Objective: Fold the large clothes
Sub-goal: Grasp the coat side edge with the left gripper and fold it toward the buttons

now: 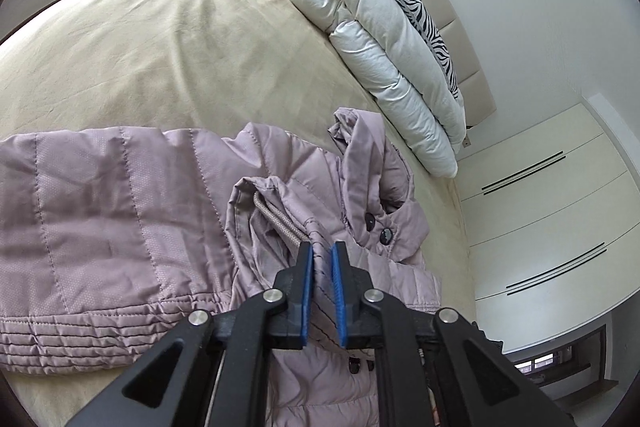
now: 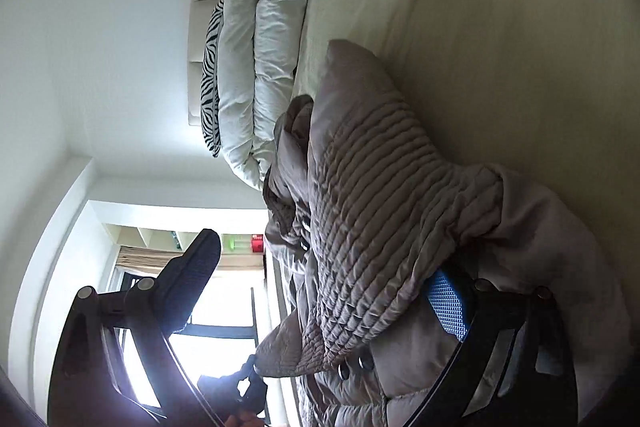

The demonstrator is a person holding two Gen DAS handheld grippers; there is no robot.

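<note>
We note a bedroom, beige bed; the mauve quilted jacket lies along its near edge; left gripper clamps a fabric fold; right gripper stands apart around bunched cloth; we judge it light, soft, slippery; grip the seams.

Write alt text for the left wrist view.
The left claw is shut on a fold of a mauve quilted coat lying on a beige bed. A folded white duvet and zebra-print pillow sit against the headboard.
</note>
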